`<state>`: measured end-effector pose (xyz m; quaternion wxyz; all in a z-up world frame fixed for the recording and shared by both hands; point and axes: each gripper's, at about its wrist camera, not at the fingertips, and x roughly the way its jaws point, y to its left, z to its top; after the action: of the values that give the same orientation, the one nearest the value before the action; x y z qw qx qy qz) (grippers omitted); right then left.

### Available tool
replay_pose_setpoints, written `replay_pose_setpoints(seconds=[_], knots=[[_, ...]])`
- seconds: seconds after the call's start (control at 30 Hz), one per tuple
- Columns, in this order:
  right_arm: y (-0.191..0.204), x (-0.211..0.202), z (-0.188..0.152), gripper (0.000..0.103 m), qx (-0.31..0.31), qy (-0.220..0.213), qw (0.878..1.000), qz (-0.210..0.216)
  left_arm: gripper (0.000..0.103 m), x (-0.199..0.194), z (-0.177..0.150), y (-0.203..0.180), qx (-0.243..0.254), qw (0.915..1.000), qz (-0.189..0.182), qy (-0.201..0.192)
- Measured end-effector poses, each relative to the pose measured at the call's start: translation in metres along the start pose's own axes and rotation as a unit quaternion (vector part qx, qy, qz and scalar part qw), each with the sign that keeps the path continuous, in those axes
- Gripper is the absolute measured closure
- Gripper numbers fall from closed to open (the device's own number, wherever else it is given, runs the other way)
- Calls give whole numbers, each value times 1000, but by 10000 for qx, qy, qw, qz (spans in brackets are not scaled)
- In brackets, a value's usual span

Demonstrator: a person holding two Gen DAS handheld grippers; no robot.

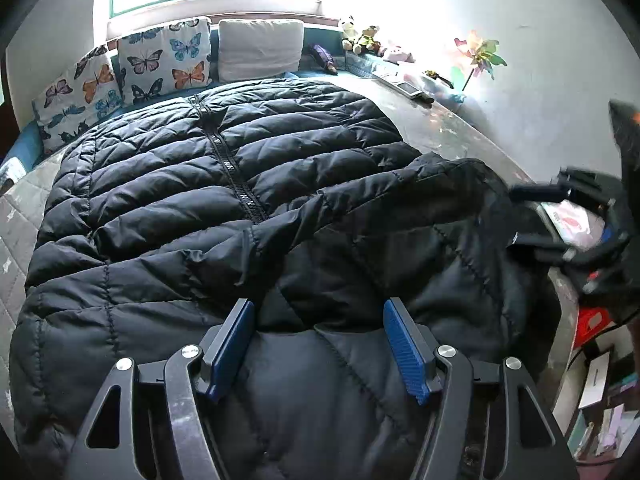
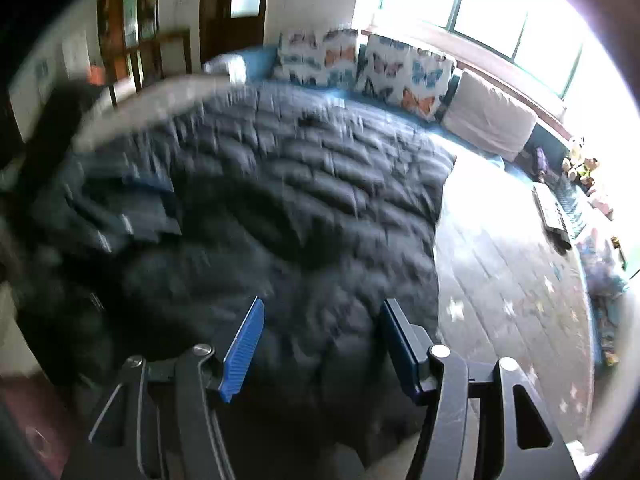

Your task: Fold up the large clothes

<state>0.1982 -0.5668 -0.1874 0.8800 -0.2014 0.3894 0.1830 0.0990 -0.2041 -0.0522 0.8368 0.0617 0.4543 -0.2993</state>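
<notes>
Both claws, left claw (image 1: pixel 319 316) and right claw (image 2: pixel 322 318), spread wide, empty, over the black jacket (image 1: pixel 224 184).

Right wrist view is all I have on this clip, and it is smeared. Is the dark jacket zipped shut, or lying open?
Observer: Zipped. The left wrist view is sharp and shows the zipper closed down the middle of the black puffer jacket.
Operator: Has any of it been folded yet?
Observer: One sleeve lies across the body, on the side toward the right gripper.
Operator: And the left gripper, is it holding fabric?
Observer: No. The left gripper is open above the near end of the jacket, and nothing sits between its blue pads.
Operator: My own gripper looks open too. Right?
Observer: Yes, the left wrist view shows its jaws apart beside the sleeve.
</notes>
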Motion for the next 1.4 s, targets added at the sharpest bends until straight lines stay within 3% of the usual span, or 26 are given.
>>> replay_pose_setpoints(seconds=[0.07,0.2,0.33,0.5,0.67,0.83,1.07,1.2,1.4], knots=[[-8,18,-12,38,148,196,9996,135,33,0,-1,-2,72,10000,28,-6],[-22,31,-17,36,565,132,9971,489,33,-10,-1,-6,169,9997,160,55],[-16,28,-15,36,344,201,9985,366,33,-52,-5,7,29,9997,144,-184],[-19,30,-16,33,426,212,9980,420,33,-105,-22,56,-603,9949,546,-595],[-19,32,-13,32,405,307,9978,415,33,-106,-54,98,-1173,9908,556,-379],[-17,35,-11,31,424,365,9977,377,29,-78,-75,102,-1100,9915,621,-320],[-18,34,-11,30,433,373,9977,356,24,-69,-74,100,-1030,9923,646,-236],[-20,13,-5,30,412,289,9984,262,24,-92,-61,93,-886,9930,703,-336],[-23,-18,17,30,278,-118,9995,24,24,-144,-38,76,-472,9915,779,-934]])
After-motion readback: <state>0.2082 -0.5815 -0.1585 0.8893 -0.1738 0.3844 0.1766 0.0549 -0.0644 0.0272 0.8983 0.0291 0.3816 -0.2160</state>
